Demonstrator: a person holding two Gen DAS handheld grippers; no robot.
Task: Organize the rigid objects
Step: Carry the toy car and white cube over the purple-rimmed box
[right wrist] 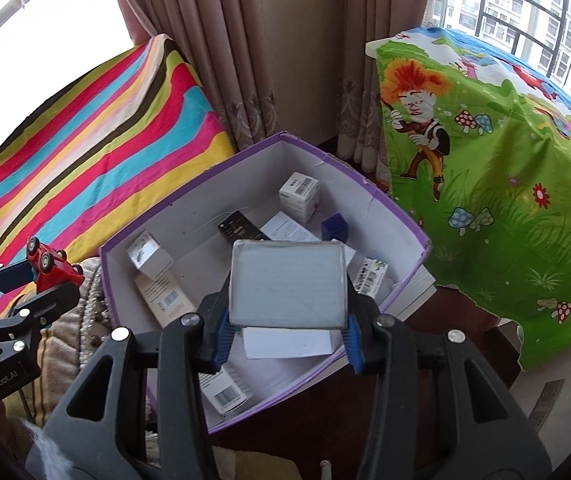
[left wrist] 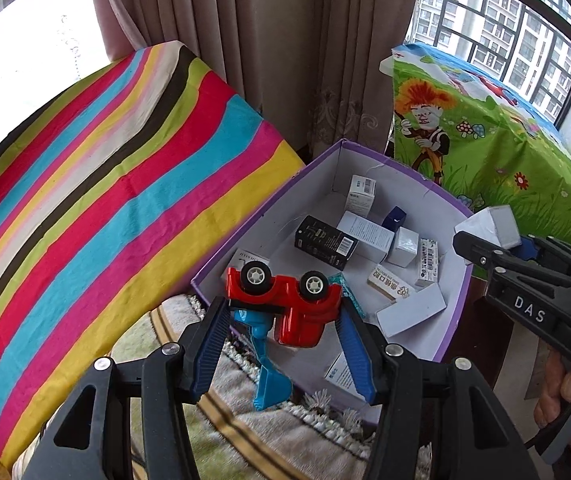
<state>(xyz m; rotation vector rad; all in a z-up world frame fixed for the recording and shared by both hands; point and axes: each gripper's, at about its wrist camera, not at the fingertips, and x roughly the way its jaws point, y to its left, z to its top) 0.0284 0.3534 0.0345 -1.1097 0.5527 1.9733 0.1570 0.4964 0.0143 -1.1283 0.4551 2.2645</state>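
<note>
Left gripper (left wrist: 283, 316) clamped on red toy excavator (left wrist: 285, 300), wheels up, blue scoop (left wrist: 271, 388) dangling toward 6 o'clock over purple box (left wrist: 455, 320) near rim. Right gripper (right wrist: 287, 320) clamped on grey-white carton (right wrist: 288, 284), held over small cartons (right wrist: 299, 196) in box.

surface: dark wooden table (right wrist: 437, 344) | on it: purple-rimmed box (right wrist: 413, 224), fringed rug (left wrist: 221, 396)

Red toy truck (left wrist: 285, 300) with white wheels and a blue scoop (left wrist: 271, 384), pale grey box (right wrist: 288, 284), carton (left wrist: 451, 276) purple outside and white inside, striped cloth (left wrist: 97, 184) in pink, turquoise, yellow, green and brown, green cartoon cloth (right wrist: 497, 184) with mushrooms, beige curtains (left wrist: 245, 40)
</note>
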